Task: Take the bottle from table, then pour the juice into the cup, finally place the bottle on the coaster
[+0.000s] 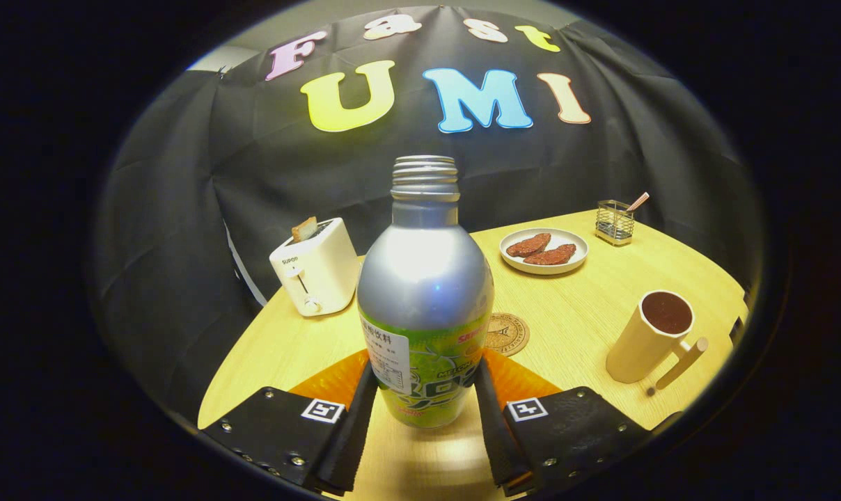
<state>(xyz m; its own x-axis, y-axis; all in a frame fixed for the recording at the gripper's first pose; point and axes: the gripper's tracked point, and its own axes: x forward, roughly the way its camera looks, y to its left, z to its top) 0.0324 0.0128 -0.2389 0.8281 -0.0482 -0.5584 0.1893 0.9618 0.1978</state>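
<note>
- While the bottle (425, 299) stands straight up with its cap off, the gripper (426, 400) pinches it low down, one finger pressed on each side of the green label.
- The bottle is silver on top and green below, and its bottom hangs just over the table (587, 313).
- The coaster (507, 334) lies flat on the table just behind the bottle, a little to the right, and part of it is hidden by the bottle.
- The cup (654, 337) stands well to the right of the fingers, with its handle turned toward us and something dark inside.
- A toaster (316, 268) with bread poking out sits behind on the left.
- A plate (544, 250) with two brown pieces of food sits far back, and a small wire holder (615, 223) stands near it.
</note>
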